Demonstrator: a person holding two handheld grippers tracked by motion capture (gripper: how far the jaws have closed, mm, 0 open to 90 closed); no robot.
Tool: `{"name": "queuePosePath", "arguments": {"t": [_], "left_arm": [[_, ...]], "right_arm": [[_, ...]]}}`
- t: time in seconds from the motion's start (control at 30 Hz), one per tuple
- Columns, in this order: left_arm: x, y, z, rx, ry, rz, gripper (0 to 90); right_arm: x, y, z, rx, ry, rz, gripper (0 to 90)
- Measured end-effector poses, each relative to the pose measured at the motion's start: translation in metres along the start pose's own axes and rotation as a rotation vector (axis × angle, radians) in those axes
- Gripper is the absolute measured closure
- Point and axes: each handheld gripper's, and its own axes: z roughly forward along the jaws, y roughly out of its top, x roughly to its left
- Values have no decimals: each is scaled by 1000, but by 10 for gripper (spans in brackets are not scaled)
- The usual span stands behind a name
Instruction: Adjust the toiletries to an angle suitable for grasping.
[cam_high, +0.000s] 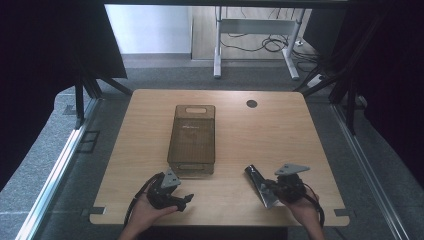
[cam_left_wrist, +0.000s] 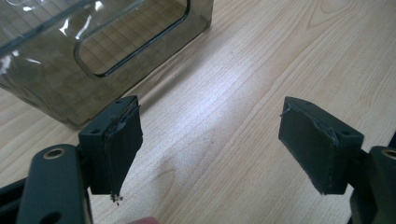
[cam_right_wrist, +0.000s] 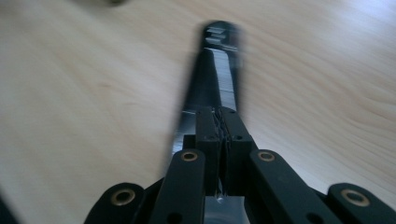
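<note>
Left gripper (cam_high: 186, 199) fingers (cam_left_wrist: 119, 149) spread; right gripper (cam_high: 270, 190) fingers (cam_right_wrist: 208, 135) pressed together.

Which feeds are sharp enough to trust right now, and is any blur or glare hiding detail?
High view: sharp but dim, dark curtains at the sides, smoky bin readable. Left gripper view: crisp on the left gripper, with glare streaks on the bin's wall. Right gripper view: motion blur smears the table and the dark pouch held in the right gripper; its print is unreadable.

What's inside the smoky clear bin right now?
Nothing visible inside the bin: the high view shows its bare gridded floor through the open top. The near end is partly hidden by the handle wall.
</note>
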Motion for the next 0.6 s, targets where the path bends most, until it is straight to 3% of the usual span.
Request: {"name": "queuePosePath", "arguments": {"t": [0.13,0.27,0.43,0.6], "left_arm": [[-2,2,-2,-7,-1,6,217],[-4,2,-1,0,-5,13,217],[-4,1,2,8,-9,11,217],[-4,1,2,8,-11,11,217]], "right_arm": [[17,5,7,23,46,-40,876],[36,6,25,90,82,-96,875],[39,2,35,138,82,-115,874],[27,-2,31,139,60,-82,875]]}}
